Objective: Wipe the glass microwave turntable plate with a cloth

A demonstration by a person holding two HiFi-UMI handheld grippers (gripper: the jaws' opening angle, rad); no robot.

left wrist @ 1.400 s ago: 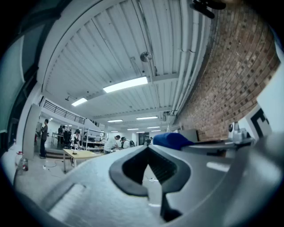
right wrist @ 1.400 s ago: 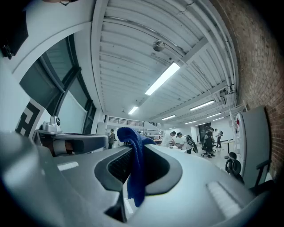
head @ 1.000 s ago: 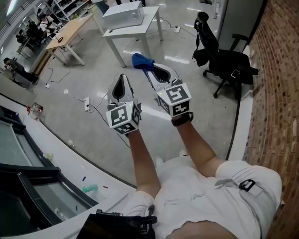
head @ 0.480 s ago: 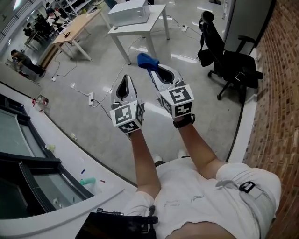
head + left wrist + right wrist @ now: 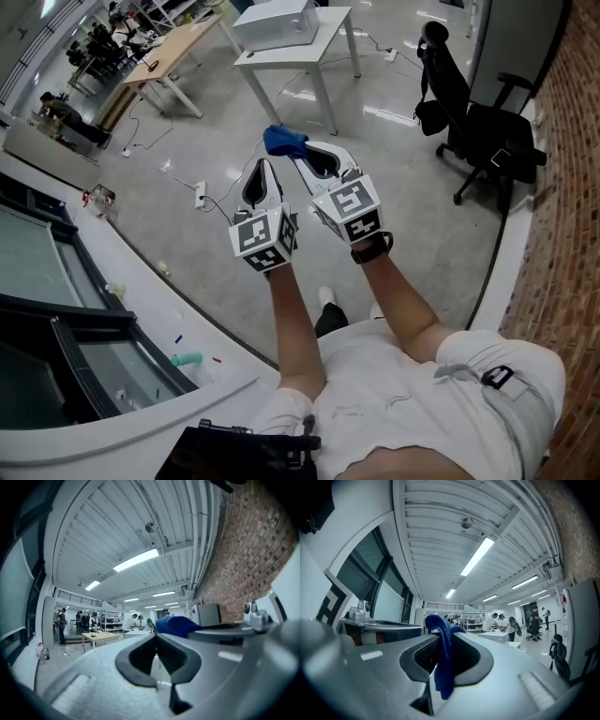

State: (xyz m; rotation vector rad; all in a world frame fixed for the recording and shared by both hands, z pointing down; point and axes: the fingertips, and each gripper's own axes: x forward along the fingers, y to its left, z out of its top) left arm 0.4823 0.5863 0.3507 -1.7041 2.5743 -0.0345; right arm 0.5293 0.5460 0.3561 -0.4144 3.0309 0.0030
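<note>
Blue cloth (image 5: 284,141), grey right hand-held gripper (image 5: 297,154), black-and-white marker cube (image 5: 347,208), red-brown brick wall (image 5: 568,169), white table (image 5: 323,39)

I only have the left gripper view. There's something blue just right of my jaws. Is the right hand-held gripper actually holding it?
Observer: Yes. The right gripper view shows the right hand-held gripper shut on the blue cloth, which hangs down between its jaws.
Operator: Any plate below me?
Observer: None in the head view. The left hand-held gripper and the right one are out over bare floor.
Operator: Anything on my right?
Observer: A black office chair stands there.
</note>
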